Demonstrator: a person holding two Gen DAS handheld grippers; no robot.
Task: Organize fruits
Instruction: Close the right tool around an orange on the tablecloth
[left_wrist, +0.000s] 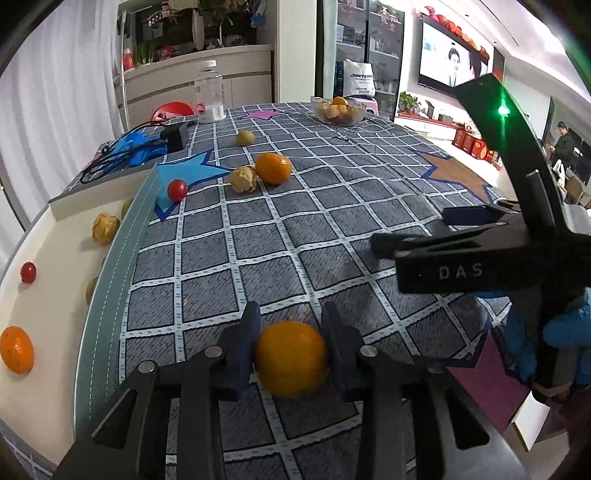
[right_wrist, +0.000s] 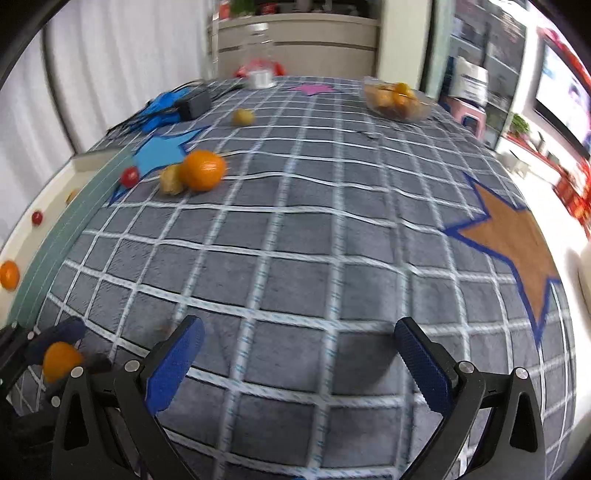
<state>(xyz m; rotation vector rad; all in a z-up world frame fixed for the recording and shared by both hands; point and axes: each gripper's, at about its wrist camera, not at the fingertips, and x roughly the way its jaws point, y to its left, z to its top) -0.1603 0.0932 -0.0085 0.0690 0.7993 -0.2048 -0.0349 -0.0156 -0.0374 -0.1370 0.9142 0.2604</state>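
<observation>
Smooth round orange mandarin (left_wrist: 291, 357) near edge of quilted grey grid tablecloth (left_wrist: 295, 229), pinched betw. blue ribbed pads of left gripper (left_wrist: 291, 332), right gripper (right_wrist: 299, 354) spread wide, nothing betw. pads, white tray (left_wrist: 55, 258) w/ fruit at left.

The cloth (left_wrist: 295, 236) on the desk looks woven and matt, slightly rough. The orange (left_wrist: 291, 356) between the fingers (left_wrist: 245, 343) has a glossy, dimpled peel; those fingers carry blue textured pads on matt black plastic. Beyond the orange, a husked fruit (left_wrist: 243, 178) looks papery and dry. The tomato (left_wrist: 177, 189) beside it shines smooth.
</observation>
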